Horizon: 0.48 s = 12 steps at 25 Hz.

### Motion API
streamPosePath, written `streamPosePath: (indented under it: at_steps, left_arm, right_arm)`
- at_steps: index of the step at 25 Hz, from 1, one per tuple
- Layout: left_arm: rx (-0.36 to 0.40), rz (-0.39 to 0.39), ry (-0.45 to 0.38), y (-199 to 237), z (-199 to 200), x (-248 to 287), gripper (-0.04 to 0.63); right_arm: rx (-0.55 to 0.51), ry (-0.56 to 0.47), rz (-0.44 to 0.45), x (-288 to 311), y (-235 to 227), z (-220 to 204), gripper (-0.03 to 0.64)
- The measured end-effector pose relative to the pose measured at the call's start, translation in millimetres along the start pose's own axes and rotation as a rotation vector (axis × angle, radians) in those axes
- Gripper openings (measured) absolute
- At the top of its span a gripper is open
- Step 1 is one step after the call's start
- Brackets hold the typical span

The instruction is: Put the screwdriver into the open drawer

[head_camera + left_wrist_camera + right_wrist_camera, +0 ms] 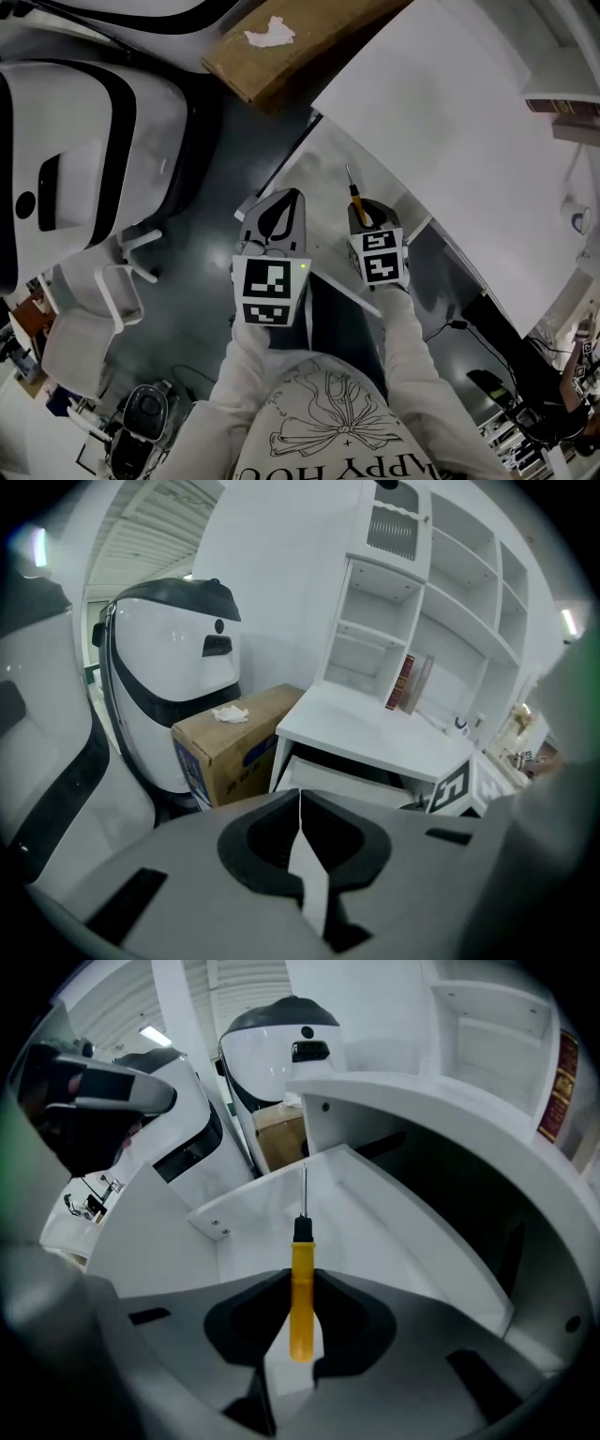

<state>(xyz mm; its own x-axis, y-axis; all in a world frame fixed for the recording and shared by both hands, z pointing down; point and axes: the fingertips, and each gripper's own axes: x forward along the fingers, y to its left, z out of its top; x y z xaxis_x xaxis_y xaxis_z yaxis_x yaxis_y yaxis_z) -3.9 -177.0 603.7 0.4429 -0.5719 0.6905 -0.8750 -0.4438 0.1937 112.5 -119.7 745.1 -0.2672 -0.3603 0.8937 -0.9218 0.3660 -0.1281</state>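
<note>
- My right claw [301, 1281] pinches the yellow-handled screwdriver [301, 1321] above the open drawer [384, 1232].
- My left claw [300, 808], closed and empty, hangs beside that drawer.

Under the right gripper [300, 1281] and its screwdriver [300, 1321], the front of the open drawer [375, 1232] is free from above. The desk top [450, 1115] overhangs its rear; a cardboard box [234, 738] flanks the desk's left edge.
</note>
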Motion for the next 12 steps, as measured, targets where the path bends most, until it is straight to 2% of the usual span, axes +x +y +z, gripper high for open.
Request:
streamPosePath:
  at_steps: [12]
  left_arm:
    - [-0.027, 0.023, -0.002, 8.4, -9.9, 3.0, 0.008]
  right_arm:
    - [-0.016, 0.147, -0.013, 55.8, -18.4, -33.4, 0.071]
